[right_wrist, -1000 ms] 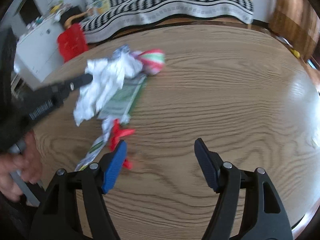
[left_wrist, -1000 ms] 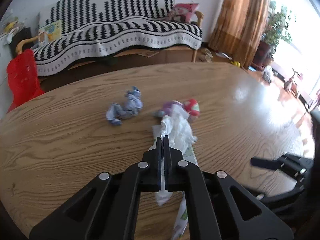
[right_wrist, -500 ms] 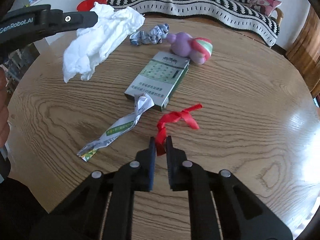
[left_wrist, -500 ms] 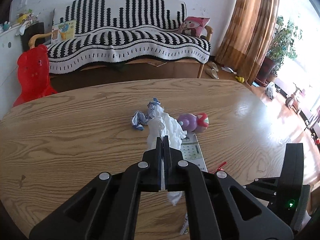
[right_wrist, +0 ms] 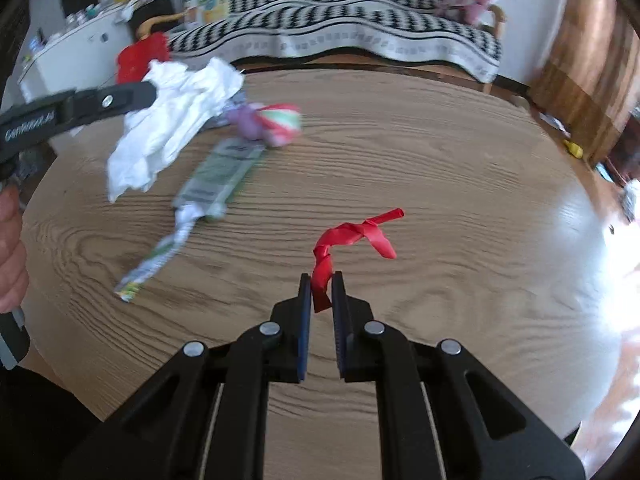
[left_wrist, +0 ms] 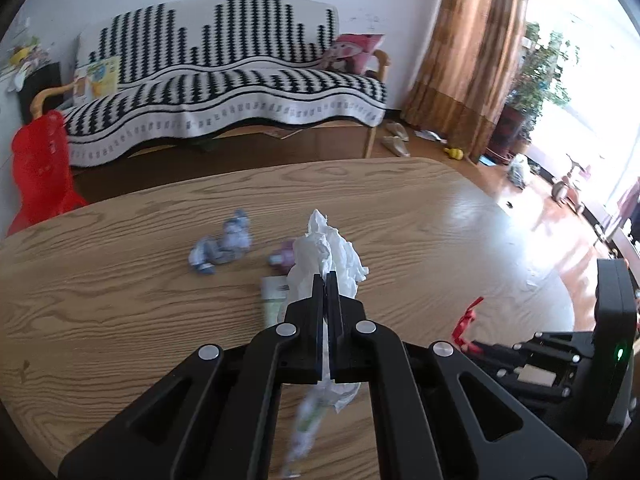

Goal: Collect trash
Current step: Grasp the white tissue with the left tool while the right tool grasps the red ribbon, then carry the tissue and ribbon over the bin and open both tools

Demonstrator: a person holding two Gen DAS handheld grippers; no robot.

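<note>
My left gripper [left_wrist: 326, 280] is closed on the white tissue [left_wrist: 326, 250], which I hold above the wooden table [left_wrist: 120, 308]. My right gripper [right_wrist: 321, 284] pinches the lower end of the red ribbon [right_wrist: 352, 236], and the rest of the ribbon stands out toward one o'clock, off the table. On the table from nine to eleven o'clock of the right gripper lie a twisted wrapper [right_wrist: 154, 260], a green box [right_wrist: 220, 178] and a pink-striped toy [right_wrist: 276, 122], and a crumpled foil [left_wrist: 222, 248] is at eleven o'clock of the left gripper.

Striped sofa [left_wrist: 224, 80], red plastic chair [left_wrist: 40, 168], brown curtain [left_wrist: 476, 52], potted plant [left_wrist: 540, 68].
</note>
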